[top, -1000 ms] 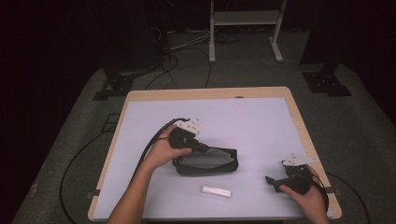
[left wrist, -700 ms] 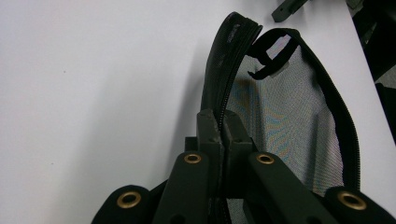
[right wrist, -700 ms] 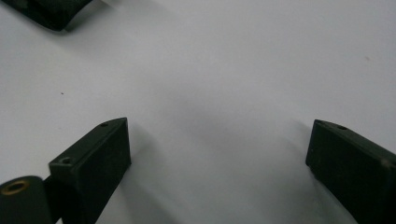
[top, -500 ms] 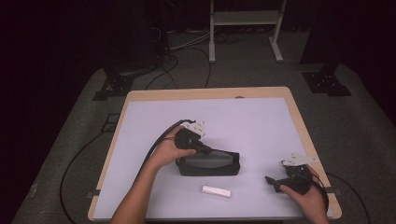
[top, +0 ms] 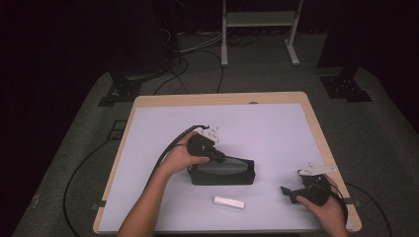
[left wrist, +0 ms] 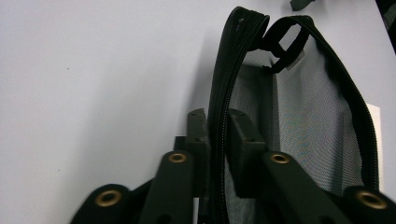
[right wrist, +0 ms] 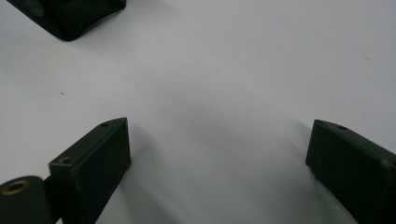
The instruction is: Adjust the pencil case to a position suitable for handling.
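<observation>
Left gripper view shows my left gripper pinching the zipper edge of a limp, light mesh pouch lying toward the tabletop's near edge, best held by that stiffer seam, while my right gripper rests wide apart, empty, near the right corner.

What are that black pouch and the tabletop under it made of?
The black pouch looks like soft fabric: a see-through grey mesh panel edged by a toothed black zipper, probably nylon. The tabletop seems a matte pale lilac sheet, maybe plastic or laminate, laid over light wood that shows at the rim.
</observation>
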A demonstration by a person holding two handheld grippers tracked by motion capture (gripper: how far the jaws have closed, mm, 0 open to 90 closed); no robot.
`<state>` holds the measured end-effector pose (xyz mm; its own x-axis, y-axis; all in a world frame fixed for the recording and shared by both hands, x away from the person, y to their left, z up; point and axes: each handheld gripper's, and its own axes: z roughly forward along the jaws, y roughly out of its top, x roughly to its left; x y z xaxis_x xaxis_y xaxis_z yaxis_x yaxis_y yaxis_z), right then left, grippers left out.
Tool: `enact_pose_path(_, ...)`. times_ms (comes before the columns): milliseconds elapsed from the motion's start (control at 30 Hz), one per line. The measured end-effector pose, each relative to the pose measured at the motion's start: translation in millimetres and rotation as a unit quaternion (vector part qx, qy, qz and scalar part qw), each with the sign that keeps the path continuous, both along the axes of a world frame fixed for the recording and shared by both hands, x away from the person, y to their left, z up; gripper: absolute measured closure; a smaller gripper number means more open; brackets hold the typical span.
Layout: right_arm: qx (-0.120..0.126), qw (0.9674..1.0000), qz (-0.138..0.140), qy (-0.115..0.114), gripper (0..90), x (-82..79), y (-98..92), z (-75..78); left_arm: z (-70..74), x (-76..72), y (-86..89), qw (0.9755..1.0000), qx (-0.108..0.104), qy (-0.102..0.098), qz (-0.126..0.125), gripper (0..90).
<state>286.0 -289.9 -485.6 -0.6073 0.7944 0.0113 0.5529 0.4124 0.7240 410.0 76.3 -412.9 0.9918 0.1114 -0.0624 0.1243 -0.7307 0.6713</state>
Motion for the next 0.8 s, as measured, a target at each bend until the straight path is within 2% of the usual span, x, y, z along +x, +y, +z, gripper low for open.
enact_pose_path(167, 0.0, 1.0, 0.0, 0.0, 5.6, 0.0, 0.1, 0.0, 3.0, -1.6, 5.4, 0.9996, -0.01, 0.003, 0.026, 63.5)
enact_pose_path(233, 0.0, 1.0, 0.0, 0.0, 5.6, -0.1, 0.1, 0.0, 5.0, -3.1, 9.4, 0.999, -0.014, 0.0, 0.043, 57.5)
enact_pose_path(367, 0.0, 1.0, -0.001, 0.0, 5.6, 0.0, 0.1, 0.0, 9.1, -7.7, 16.8, 0.9973, -0.025, -0.004, 0.068, 51.1)
enact_pose_path(467, 0.0, 1.0, -0.001, 0.0, 5.6, 0.0, 0.1, -0.1, 12.8, -12.2, 23.9, 0.9952, -0.029, -0.008, 0.093, 46.6)
enact_pose_path(600, 0.0, 1.0, -0.001, -0.001, 5.6, 0.0, 0.1, 0.0, 16.4, -15.9, 31.3, 0.993, -0.036, -0.009, 0.112, 41.3)
enact_pose_path(800, 0.0, 1.0, -0.001, 0.0, 5.6, -0.1, 0.1, 0.0, 20.8, -20.7, 42.4, 0.988, -0.028, -0.014, 0.151, 31.3)
